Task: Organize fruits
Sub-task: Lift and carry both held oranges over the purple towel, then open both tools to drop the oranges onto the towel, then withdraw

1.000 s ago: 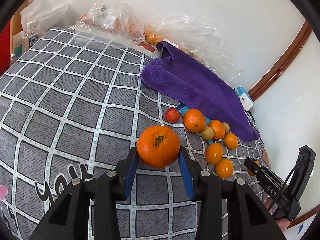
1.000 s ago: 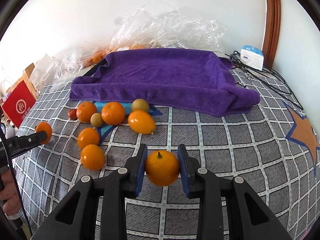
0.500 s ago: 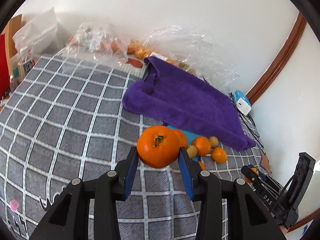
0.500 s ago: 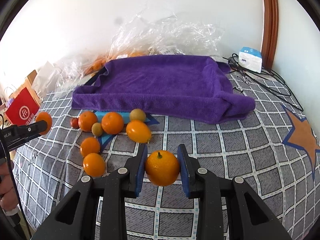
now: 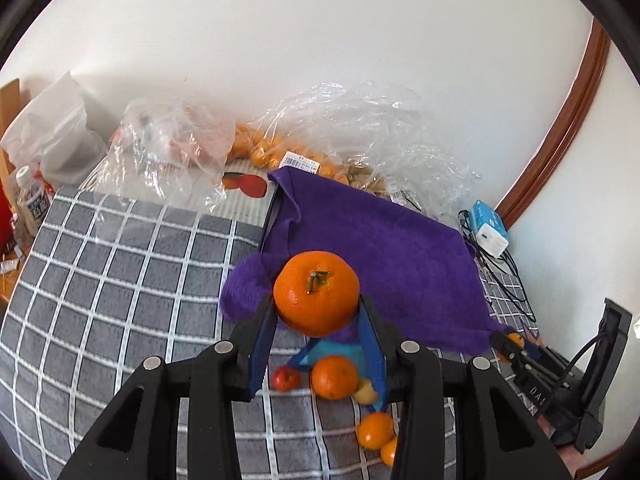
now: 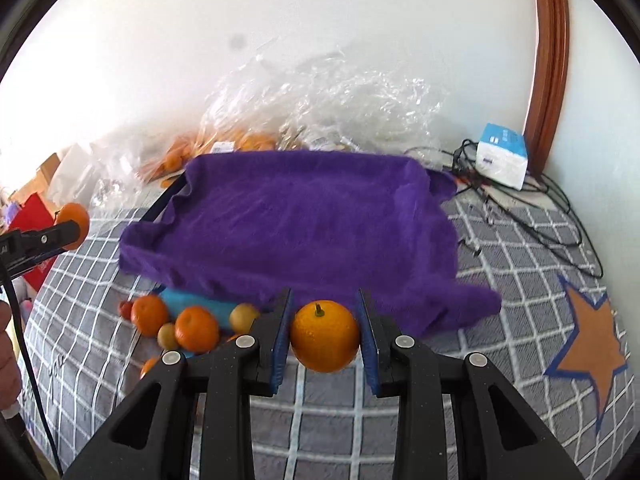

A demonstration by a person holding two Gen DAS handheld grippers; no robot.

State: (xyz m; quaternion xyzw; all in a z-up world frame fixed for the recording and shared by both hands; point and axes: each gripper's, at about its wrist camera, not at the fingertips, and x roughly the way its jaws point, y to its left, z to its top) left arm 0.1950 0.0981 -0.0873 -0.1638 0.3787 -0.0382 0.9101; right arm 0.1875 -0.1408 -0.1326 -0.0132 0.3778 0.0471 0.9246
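My left gripper (image 5: pixel 316 312) is shut on a large orange mandarin (image 5: pixel 316 292) with a stem, held in the air in front of the purple towel tray (image 5: pixel 384 256). My right gripper (image 6: pixel 325 334) is shut on a smaller orange (image 6: pixel 325 336), raised just before the near rim of the same purple towel tray (image 6: pixel 304 216). Loose fruit lies on the checked blanket below the tray's front: oranges (image 6: pixel 196 328), a small red fruit (image 5: pixel 285 378) and pale round fruits (image 6: pixel 244 317). In the right wrist view the left gripper (image 6: pixel 70 226) shows at far left with its mandarin.
Clear plastic bags (image 5: pixel 352 132) with more fruit are piled against the wall behind the tray. A blue-and-white box (image 6: pixel 502 156) and black cables (image 6: pixel 536 208) lie right of it. A bottle (image 5: pixel 32 200) and a red bag (image 6: pixel 30 220) stand at the left. A hand (image 6: pixel 8 364) shows at left.
Both grippers have risen and moved toward the purple towel tray, each still holding its fruit. The loose fruit now lies lower in both views.
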